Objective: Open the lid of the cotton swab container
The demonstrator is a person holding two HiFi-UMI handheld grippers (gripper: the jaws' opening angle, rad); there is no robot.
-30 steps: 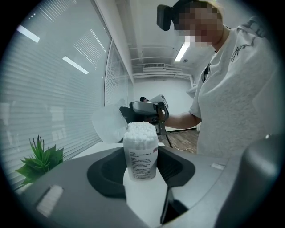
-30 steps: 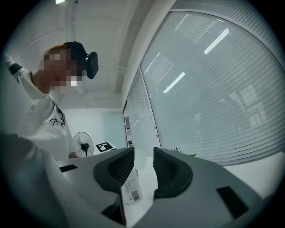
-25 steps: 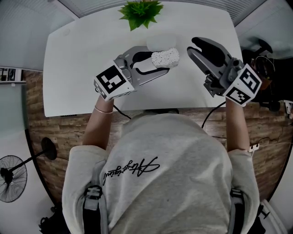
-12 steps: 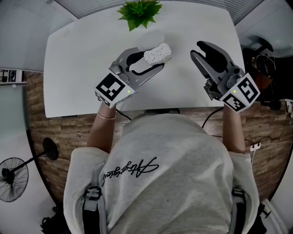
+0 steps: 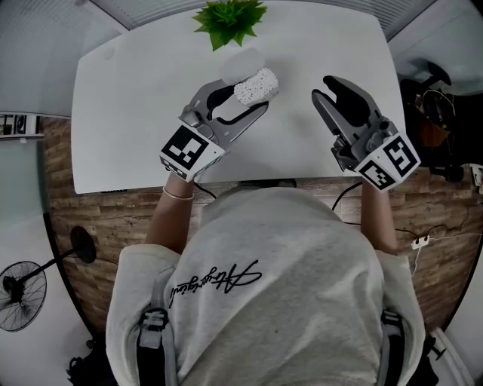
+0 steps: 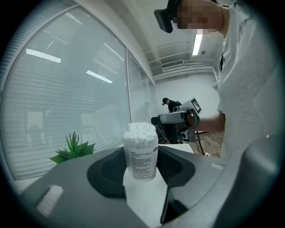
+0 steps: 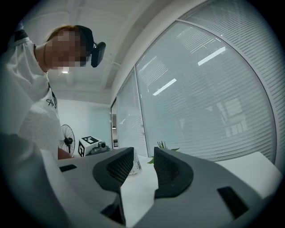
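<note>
**White swabs gripped on the left, a narrow empty gap on the right**

Grey padded jaws of the left gripper [image 6: 142, 171] press on both sides of the cotton swab container [image 6: 141, 153], held about half open by its width. It is a small clear tub with a printed label. The left gripper view shows it upright between the pads, packed white swab tips bare at its top. From the head view the tub lies along the jaws with its swab end pointing toward the far edge of the desk [image 5: 128, 98]. A faint clear round shape sits just beyond that end; I cannot tell whether it is the lid.

The right gripper [image 7: 144, 171] has its jaws a narrow way apart and grips nothing. White desk shows through the gap, and far off the tub appears small behind the left pad. In the head view this gripper hovers over the right half of the desk, well apart from the left one, with bare white surface between them.

A green spiky plant [image 5: 230, 19] stands at the far edge, near the tub's swab end and just behind it. Slatted window blinds [image 7: 213, 89] fill the wall past the desk. The person's pale printed shirt [image 5: 264, 301] fills the near side, above a wood-plank floor [image 5: 90, 219], and a standing fan [image 5: 19, 294] is at the far left.
</note>
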